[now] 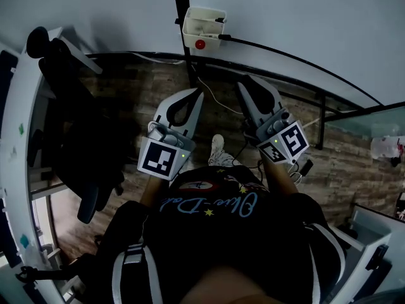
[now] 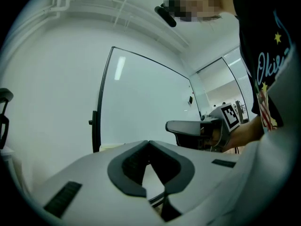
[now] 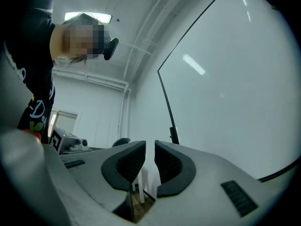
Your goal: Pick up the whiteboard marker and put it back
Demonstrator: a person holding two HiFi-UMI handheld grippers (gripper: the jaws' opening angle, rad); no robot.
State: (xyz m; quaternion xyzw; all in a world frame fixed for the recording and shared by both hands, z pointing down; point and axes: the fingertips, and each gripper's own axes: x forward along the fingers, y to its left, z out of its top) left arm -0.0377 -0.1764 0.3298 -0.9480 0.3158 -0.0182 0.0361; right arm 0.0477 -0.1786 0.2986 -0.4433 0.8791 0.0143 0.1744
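I cannot make out a whiteboard marker in any view. A white holder box with a red dot hangs at the lower edge of the whiteboard, straight ahead of both grippers. My left gripper points at the board; in the left gripper view its tips meet, with nothing between them. My right gripper is held beside it. Its dark pads stand a narrow gap apart and hold nothing. The right gripper also shows in the left gripper view, in front of the whiteboard.
A black office chair stands at the left beside a white desk edge. Cables trail over the wooden floor under the board. The board's black stand leg and a glass partition are at the right.
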